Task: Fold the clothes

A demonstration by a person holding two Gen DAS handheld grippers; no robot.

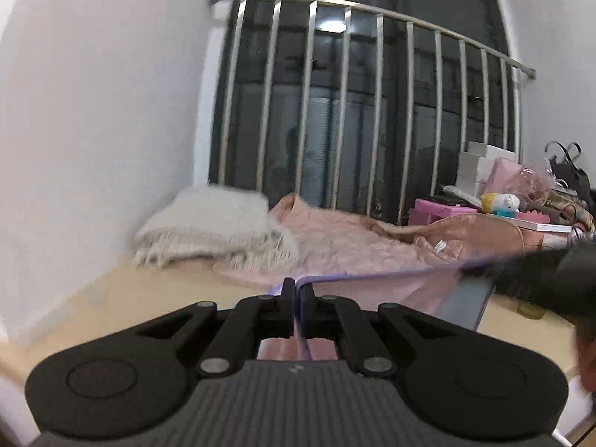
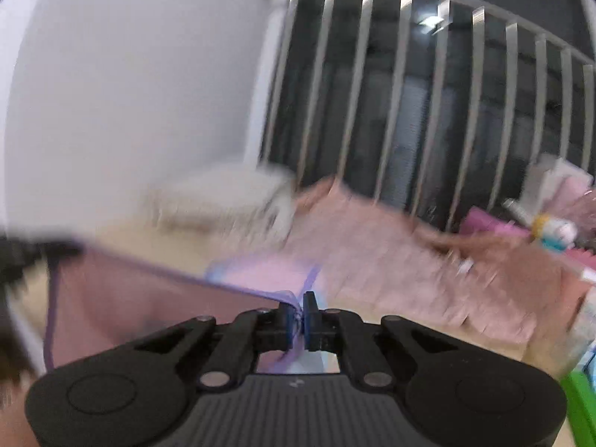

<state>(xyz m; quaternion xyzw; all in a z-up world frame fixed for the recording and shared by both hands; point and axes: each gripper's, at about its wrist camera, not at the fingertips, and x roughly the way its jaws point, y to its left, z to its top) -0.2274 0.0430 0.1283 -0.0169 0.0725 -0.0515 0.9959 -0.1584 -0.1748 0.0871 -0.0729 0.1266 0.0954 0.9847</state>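
Note:
A thin pink garment [image 1: 406, 292] with a purple hem hangs stretched between my two grippers above the beige tabletop [image 1: 111, 298]. In the left wrist view my left gripper [image 1: 296, 292] is shut on the purple hem, which runs off to the right to the blurred dark right gripper [image 1: 536, 272]. Seen from the right wrist, the garment [image 2: 149, 298] spreads to the left, and my right gripper [image 2: 300, 311] is shut on its bunched purple edge. The left gripper [image 2: 26, 257] shows as a dark blur at the far left edge.
A folded white fringed blanket [image 1: 208, 223] and a pink quilted cover [image 1: 335, 238] lie at the back by the metal railing [image 1: 372, 111]. Boxes, a pink case [image 1: 439, 210] and a plush toy [image 1: 499, 201] crowd the right. White wall on the left.

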